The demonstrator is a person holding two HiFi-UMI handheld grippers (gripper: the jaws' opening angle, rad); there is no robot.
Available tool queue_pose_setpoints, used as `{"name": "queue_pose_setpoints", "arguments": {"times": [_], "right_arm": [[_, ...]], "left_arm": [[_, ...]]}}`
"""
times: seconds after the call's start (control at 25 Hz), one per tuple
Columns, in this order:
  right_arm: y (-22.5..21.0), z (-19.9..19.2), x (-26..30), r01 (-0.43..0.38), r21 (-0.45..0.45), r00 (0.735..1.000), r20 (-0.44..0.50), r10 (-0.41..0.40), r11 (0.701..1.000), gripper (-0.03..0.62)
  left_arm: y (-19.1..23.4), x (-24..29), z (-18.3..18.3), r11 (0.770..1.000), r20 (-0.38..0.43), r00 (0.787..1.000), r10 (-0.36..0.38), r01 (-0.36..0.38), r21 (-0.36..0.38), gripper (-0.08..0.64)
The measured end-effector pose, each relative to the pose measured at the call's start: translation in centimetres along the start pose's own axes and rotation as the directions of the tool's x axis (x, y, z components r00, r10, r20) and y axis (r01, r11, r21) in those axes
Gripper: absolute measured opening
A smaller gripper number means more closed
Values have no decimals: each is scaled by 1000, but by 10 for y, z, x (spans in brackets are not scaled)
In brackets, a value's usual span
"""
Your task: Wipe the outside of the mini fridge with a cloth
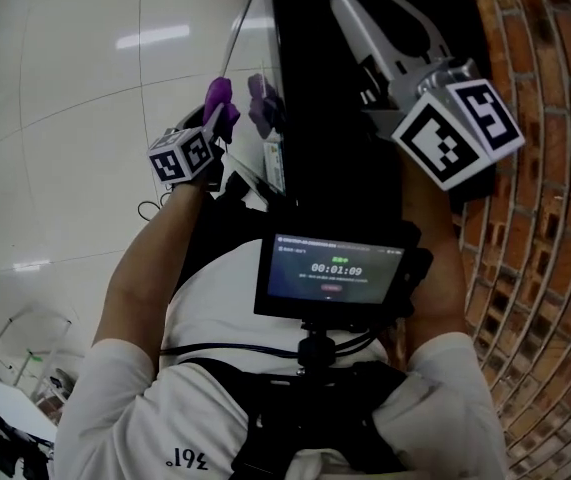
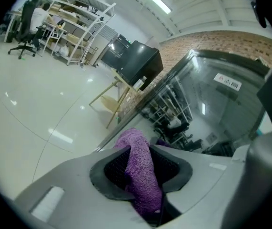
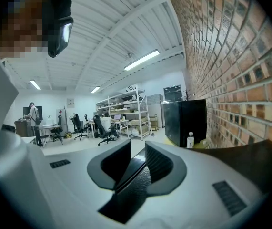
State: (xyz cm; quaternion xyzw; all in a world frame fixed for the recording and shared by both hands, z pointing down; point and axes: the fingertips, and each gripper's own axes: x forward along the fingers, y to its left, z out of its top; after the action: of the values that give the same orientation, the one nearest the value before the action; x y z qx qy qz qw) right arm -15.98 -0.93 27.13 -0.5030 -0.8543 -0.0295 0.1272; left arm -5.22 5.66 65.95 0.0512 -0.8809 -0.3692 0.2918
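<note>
Pinching a purple cloth (image 2: pixel 140 175) between its pads, the left tool (image 1: pixel 240 108) holds the fabric up against the front left edge of the black mini fridge (image 1: pixel 335 138), just beside a pale label stuck to the corner there. In the left gripper view the cloth stands as a thick folded strip squeezed between the two dark pads, its top poking out past them, with the fridge's glossy panel (image 2: pixel 212 109) close ahead and reflecting shelving. The right tool (image 1: pixel 350 13) lies over the fridge's dark top, well apart from the cloth, pointing away from the person; in the right gripper view its jaws stand a little apart with only a narrow gap, nothing caught in it, and the black surface runs on beneath them. A brick wall (image 1: pixel 545 168) rises directly to the right of the fridge, and shiny white floor (image 1: pixel 65 118) spreads out to the left. A small screen (image 1: pixel 333 268) is mounted at the person's chest.
</note>
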Motion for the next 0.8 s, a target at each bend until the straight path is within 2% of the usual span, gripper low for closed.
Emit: {"name": "queue_pose_setpoints", "arguments": {"times": [0.16,0.36,0.64,0.8], "right_arm": [[1,0,0,13,4,1000,-7,-13,1000,84],[-5,-1,6,56,24,998,-31,-55,998,83],[-11,-5,6,77,38,996,-53,-75,996,83],[-16,-6,-2,90,46,995,-46,-88,995,84]], "left_arm": [[-32,-33,39,995,88,992,-93,95,-28,115],[-73,-71,80,978,146,969,-200,207,-32,115],[-142,-121,94,927,133,921,-366,373,-28,115],[-173,-140,97,906,170,897,-408,421,-47,115]]}}
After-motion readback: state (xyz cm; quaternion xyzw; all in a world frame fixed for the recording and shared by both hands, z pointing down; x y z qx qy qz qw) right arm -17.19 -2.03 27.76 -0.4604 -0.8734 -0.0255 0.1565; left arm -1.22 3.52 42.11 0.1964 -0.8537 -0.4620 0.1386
